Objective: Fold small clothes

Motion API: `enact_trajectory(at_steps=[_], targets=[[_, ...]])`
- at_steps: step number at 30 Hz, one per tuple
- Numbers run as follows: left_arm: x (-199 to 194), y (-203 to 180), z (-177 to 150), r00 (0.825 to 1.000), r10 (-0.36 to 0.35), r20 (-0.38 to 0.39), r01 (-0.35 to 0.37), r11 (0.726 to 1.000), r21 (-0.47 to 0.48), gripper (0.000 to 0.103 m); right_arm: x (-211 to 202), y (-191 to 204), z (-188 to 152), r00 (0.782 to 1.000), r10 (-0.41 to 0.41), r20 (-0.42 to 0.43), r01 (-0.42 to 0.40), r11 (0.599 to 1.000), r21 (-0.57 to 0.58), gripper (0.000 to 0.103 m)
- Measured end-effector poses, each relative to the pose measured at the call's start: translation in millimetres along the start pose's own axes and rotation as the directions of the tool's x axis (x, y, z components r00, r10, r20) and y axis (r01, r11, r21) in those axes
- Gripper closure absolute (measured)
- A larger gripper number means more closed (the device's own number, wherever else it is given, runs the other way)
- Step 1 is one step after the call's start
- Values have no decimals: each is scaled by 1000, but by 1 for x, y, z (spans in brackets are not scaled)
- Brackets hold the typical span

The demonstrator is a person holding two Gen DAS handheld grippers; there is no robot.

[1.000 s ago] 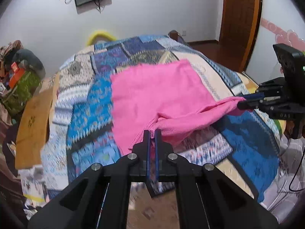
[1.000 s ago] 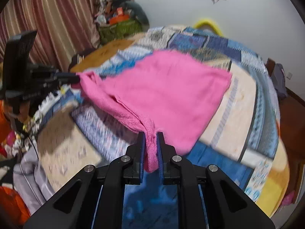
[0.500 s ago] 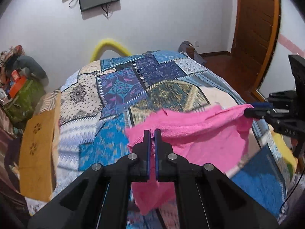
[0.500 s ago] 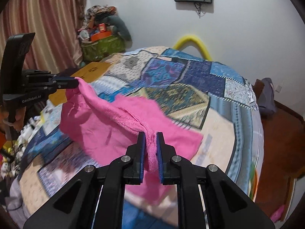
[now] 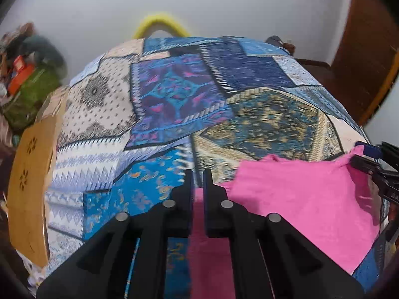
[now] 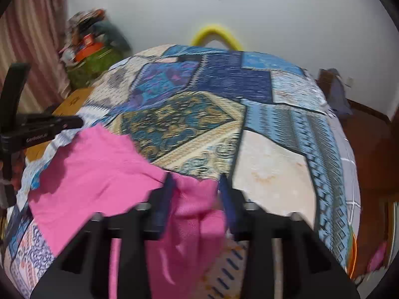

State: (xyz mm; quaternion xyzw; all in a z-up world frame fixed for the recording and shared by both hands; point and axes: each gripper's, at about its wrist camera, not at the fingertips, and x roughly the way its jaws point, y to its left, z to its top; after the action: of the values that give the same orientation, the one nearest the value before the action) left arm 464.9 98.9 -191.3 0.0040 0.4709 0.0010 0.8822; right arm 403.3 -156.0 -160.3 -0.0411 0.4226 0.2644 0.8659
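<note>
Step in hand: laying down the folded edge. The pink garment (image 5: pixel 299 194) lies at the lower right of the frame on the bed (image 5: pixel 174 94). The left hand-held gripper (image 5: pixel 197 174) stands nearly pressed together, cloth in its slot. The right hand-held gripper (image 6: pixel 195 182) has just been opening; cloth sits loose between spread jaws. Next, in all likelihood: release left, withdraw both, flatten.

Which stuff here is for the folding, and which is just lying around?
For the folding:
- pink garment
- left tool, nearly shut
- right tool, jaws just opening, cloth between them
- patchwork bedspread

Just lying around:
- yellow hoop
- green bag
- wooden door
</note>
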Motion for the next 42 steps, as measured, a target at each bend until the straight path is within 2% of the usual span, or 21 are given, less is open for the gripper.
enact_trajectory(at_steps=[2, 3, 4, 6, 9, 14, 18, 22, 24, 26, 27, 28, 29, 31, 35, 42], targets=[[-5, 12, -3, 999, -36, -9, 36, 998, -49, 90, -7, -6, -1, 1000, 0, 11, 0, 1000, 12, 58], [-10, 18, -5, 998, -54, -10, 53, 996, -69, 81, -10, -8, 0, 1000, 3, 14, -3, 1000, 19, 58], [-14, 22, -7, 998, -62, -7, 61, 995, -79, 67, -16, -10, -1, 1000, 11, 17, -12, 999, 30, 55], [-28, 26, -15, 997, -70, 11, 71, 993, -90, 54, -26, -13, -4, 999, 29, 29, -30, 998, 52, 47], [-39, 27, -27, 993, -116, -3, 115, 987, -109, 41, -38, -13, -13, 998, 40, 38, -43, 997, 64, 42], [-32, 16, -50, 982, -178, -69, 168, 977, -129, 40, -28, -8, -37, 996, 82, -20, -79, 990, 120, 41], [-14, 3, -62, 960, -253, -124, 232, 960, -157, 40, -11, -7, -49, 993, 102, -60, -91, 984, 156, 41], [-5, -7, -58, 969, -218, -115, 200, 969, -144, 35, 1, -9, -44, 992, 121, -41, -112, 977, 182, 41], [-2, -9, -54, 972, -208, -107, 192, 971, -143, 35, 7, -9, -42, 991, 131, -34, -122, 972, 199, 44], [-2, -12, -51, 974, -207, -94, 193, 971, -141, 50, 13, -5, -39, 991, 128, -33, -120, 973, 195, 60], [-3, -13, -49, 973, -215, -89, 201, 969, -144, 63, 15, -4, -38, 990, 133, -33, -124, 973, 196, 65], [-5, -13, -49, 968, -236, -85, 222, 964, -147, 77, 16, -2, -36, 988, 149, -37, -139, 970, 201, 79], [-6, -16, -49, 964, -254, -82, 240, 959, -149, 81, 16, -1, -36, 985, 165, -41, -153, 967, 205, 87], [-12, -23, -50, 967, -242, -76, 232, 966, -117, 84, 10, 5, -35, 988, 150, -35, -141, 973, 181, 91], [-40, -32, -57, 974, -225, -36, 223, 973, -54, 85, -18, 18, -33, 987, 158, 6, -157, 978, 137, 93], [-140, -26, -74, 971, -216, 99, 218, 976, -9, 85, -90, 54, -24, 973, 204, 112, -211, 976, 53, 94]])
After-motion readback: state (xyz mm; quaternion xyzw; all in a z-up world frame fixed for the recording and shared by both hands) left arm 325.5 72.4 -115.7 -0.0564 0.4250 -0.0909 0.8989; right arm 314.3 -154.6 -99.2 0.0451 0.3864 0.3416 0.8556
